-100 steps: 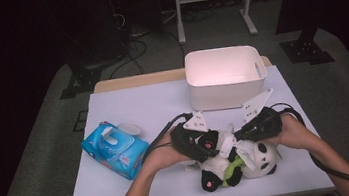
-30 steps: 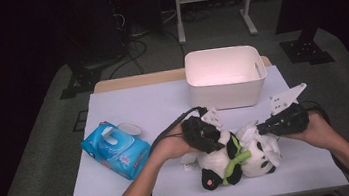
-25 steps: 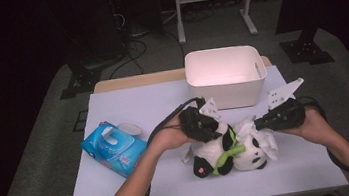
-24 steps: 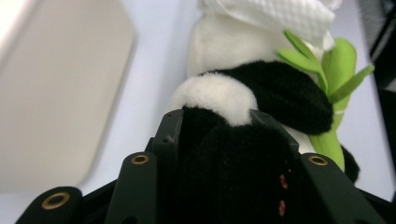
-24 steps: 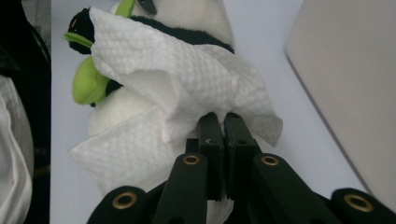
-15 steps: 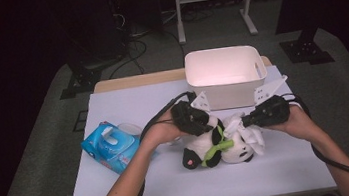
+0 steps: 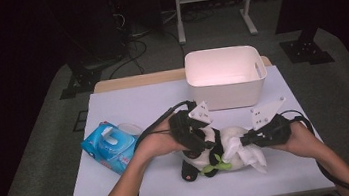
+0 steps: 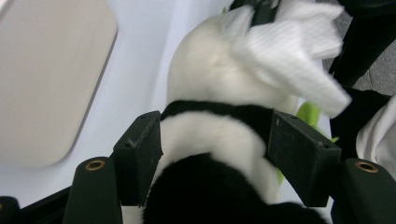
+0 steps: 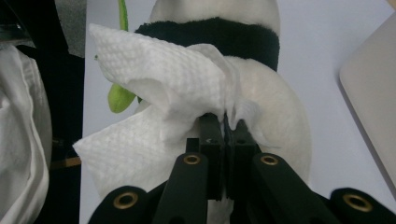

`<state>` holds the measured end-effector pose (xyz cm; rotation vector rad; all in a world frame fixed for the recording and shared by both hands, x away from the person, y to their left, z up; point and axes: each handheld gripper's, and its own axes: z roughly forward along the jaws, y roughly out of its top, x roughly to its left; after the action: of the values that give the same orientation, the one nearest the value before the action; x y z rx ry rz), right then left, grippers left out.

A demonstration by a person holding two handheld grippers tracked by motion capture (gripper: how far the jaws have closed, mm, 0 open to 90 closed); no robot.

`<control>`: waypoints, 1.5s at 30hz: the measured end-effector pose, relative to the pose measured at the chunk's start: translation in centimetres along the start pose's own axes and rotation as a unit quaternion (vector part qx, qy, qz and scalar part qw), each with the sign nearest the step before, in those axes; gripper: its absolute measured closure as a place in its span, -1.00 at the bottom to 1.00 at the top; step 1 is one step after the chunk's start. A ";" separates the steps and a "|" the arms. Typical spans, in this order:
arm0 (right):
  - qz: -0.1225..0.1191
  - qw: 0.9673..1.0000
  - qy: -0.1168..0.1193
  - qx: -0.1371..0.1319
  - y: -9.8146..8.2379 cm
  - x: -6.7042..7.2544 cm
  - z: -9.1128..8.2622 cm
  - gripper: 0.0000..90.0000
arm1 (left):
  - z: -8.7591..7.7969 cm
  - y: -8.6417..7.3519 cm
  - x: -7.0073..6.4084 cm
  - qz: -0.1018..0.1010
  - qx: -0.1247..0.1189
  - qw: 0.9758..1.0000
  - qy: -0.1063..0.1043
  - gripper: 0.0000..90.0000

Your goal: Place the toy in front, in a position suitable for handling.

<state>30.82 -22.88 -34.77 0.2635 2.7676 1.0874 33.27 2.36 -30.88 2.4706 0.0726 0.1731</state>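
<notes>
A black-and-white plush panda (image 7: 198,161) with a green leaf lies on the white table (image 7: 128,108), in front of the tub. My left gripper (image 7: 203,145) straddles its body. In the left gripper view (image 8: 215,158) the fur touches both pads (image 8: 140,154), and the jaws have just been opening with the panda (image 8: 219,84) still between them. My right gripper (image 7: 242,142) is shut on a white wipe (image 7: 250,154). In the right gripper view (image 9: 225,135) that crumpled wipe (image 9: 159,74) lies against the panda's white side (image 9: 280,121).
A white tub (image 7: 227,96) stands just behind the panda, close to both grippers. A blue pack of wipes (image 7: 110,145) lies at the left of the table. Cables trail from both grippers towards the front edge.
The right gripper has carried the wipe leftward onto the panda's body. The left gripper has shifted a little on the panda, which has turned slightly on the table.
</notes>
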 end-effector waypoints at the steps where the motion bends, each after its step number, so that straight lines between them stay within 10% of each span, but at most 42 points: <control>1: 0.002 1.000 0.000 0.000 -0.1 0.2 -0.1 0.94 | 0.2 -0.2 0.2 -0.004 0.004 1.000 -0.004 -0.23; 12: -0.004 0.998 -0.019 -0.061 1.0 -0.8 -3.1 0.94 | 1.0 -1.9 -0.8 -0.008 -0.001 1.000 -0.027 -0.13; 16: -0.016 1.000 0.001 0.007 1.1 -0.2 -0.8 0.94 | 0.7 -1.6 -0.9 -0.005 -0.002 1.000 -0.023 -0.17; 32: -0.003 1.000 0.010 -0.003 0.0 -0.1 -0.1 0.94 | 2.9 -1.7 0.8 -0.051 0.019 0.997 -0.053 -0.49; 37: -0.001 1.000 0.005 -0.011 0.0 -0.4 -0.3 0.93 | 2.6 -1.9 0.5 -0.028 0.005 0.999 -0.029 0.05; 45: 0.000 0.999 -0.019 -0.039 1.2 -2.2 -2.1 0.93 | 1.5 -0.8 1.0 0.000 -0.017 1.000 0.017 0.16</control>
<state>32.59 -23.88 -32.25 0.2716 2.6857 1.1743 34.50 2.17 -32.47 2.4347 0.0842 0.2133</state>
